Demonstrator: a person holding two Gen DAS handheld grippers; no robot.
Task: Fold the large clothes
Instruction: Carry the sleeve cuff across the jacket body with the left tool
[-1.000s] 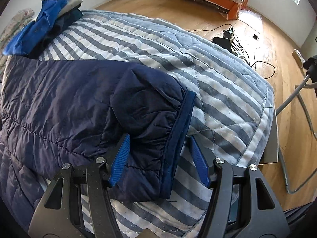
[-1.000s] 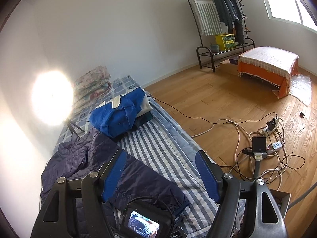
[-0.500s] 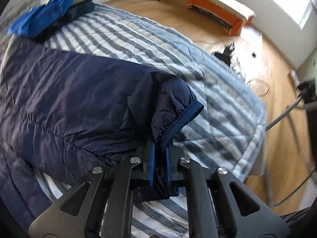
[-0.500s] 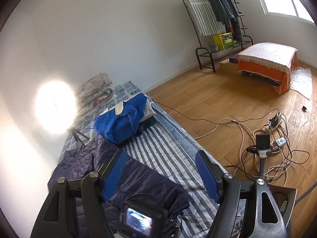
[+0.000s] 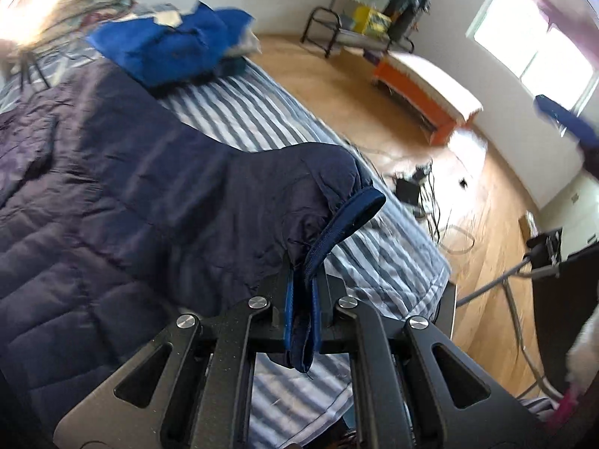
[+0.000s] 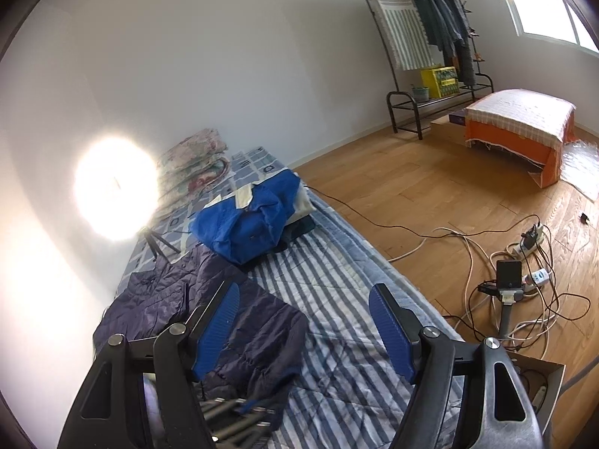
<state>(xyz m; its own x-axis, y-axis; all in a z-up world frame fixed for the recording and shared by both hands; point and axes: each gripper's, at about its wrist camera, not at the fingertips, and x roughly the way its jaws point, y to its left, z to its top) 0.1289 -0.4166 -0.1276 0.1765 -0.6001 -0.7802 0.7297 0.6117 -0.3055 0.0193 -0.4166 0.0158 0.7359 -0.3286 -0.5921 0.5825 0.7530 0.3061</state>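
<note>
A navy quilted jacket (image 5: 112,194) lies spread on a striped mattress (image 5: 374,262). My left gripper (image 5: 301,321) is shut on the jacket's sleeve cuff (image 5: 344,220) and holds the sleeve lifted off the bed. In the right wrist view the jacket (image 6: 239,321) lies on the mattress (image 6: 337,299) below my right gripper (image 6: 303,333), which is open and empty, held above the bed. A pad of the right gripper (image 5: 565,119) shows at the right edge of the left wrist view.
A blue garment pile (image 6: 247,224) sits further up the mattress, with folded floral bedding (image 6: 191,168) behind it. A small tripod (image 6: 157,243) stands by the wall. Cables and a power strip (image 6: 524,254) lie on the wood floor. An orange covered box (image 6: 520,134) and clothes rack (image 6: 423,37) stand beyond.
My left gripper closed on the sleeve cuff, then lifted it and tilted up, so more of the room shows. My right gripper stayed open, drifting slightly above the bed.
</note>
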